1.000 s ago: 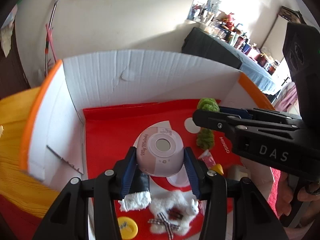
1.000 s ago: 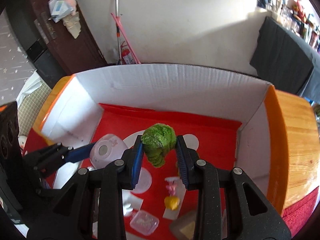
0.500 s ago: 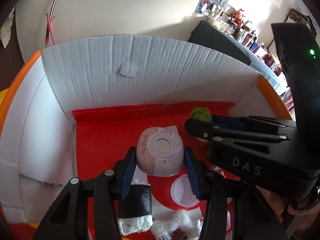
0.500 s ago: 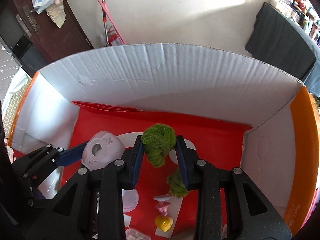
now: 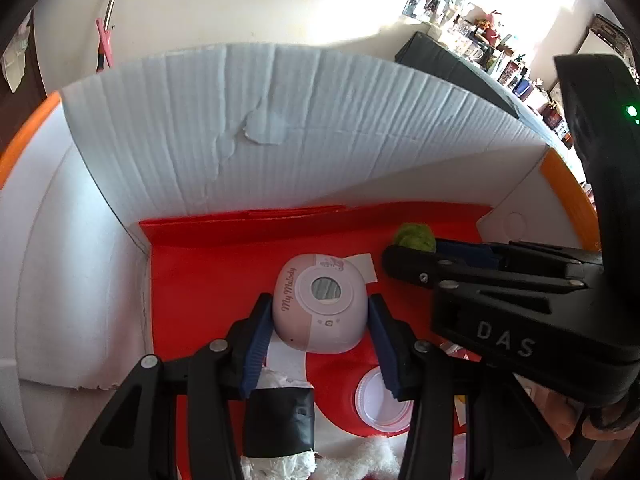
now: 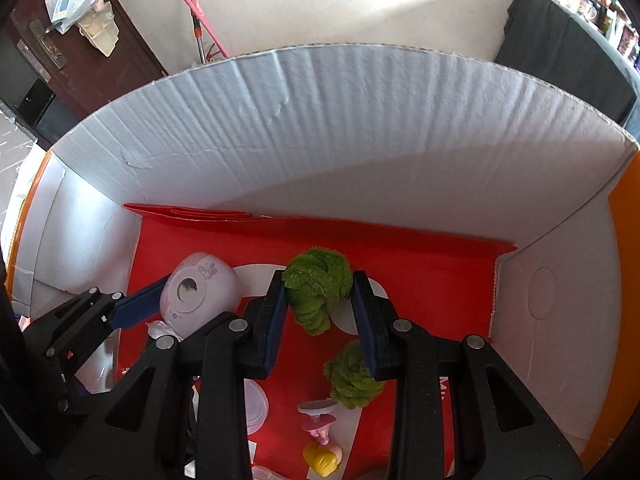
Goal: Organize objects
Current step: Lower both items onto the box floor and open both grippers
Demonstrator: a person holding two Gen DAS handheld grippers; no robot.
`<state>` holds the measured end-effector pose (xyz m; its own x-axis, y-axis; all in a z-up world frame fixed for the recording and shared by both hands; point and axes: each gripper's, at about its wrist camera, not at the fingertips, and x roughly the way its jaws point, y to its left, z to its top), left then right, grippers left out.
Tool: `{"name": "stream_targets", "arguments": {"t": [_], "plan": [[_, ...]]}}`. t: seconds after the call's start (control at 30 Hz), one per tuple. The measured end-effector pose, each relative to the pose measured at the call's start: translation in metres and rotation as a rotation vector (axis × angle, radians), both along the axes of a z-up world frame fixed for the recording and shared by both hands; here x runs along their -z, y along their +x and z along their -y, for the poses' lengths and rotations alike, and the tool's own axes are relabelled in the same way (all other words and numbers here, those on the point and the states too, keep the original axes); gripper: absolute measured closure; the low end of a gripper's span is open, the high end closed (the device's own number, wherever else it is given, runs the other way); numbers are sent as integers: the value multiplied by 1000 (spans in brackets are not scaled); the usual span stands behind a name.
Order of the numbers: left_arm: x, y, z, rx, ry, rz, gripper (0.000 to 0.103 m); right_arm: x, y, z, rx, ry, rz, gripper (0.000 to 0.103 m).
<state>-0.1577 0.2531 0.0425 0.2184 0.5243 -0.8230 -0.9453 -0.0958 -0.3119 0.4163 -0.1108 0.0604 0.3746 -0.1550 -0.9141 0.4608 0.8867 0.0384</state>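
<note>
My left gripper (image 5: 320,312) is shut on a pale pink rounded gadget (image 5: 320,308) marked "My Melody", held over the red floor of a white cardboard box (image 5: 280,128). My right gripper (image 6: 320,292) is shut on a fuzzy green yarn bundle (image 6: 318,286), also inside the box (image 6: 360,128). In the left wrist view the right gripper (image 5: 404,258) crosses from the right with the green bundle (image 5: 414,236) at its tip. From the right wrist camera the left gripper (image 6: 160,300) and the pink gadget (image 6: 198,292) show at the left.
On the box's red floor lie a second green yarn bundle (image 6: 352,378), a pink and yellow toy (image 6: 322,440), a round clear lid (image 5: 382,400), a black and white roll (image 5: 280,428) and white fluff (image 5: 360,460). Orange box flaps (image 5: 568,196) frame the sides.
Both grippers have moved forward and down into the box with their objects. The box walls now fill more of each view, and the items near the front edge have slid out of sight.
</note>
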Motion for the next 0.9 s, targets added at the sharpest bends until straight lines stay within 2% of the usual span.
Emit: {"name": "stream_targets", "arguments": {"t": [0.33,0.9], "plan": [[2,1,-2,12,9,-42,54,0,2,2,13,15,0,72],[1,-3,3,32,15,-40,52,-2,9,1,34,26,-8,72]]}}
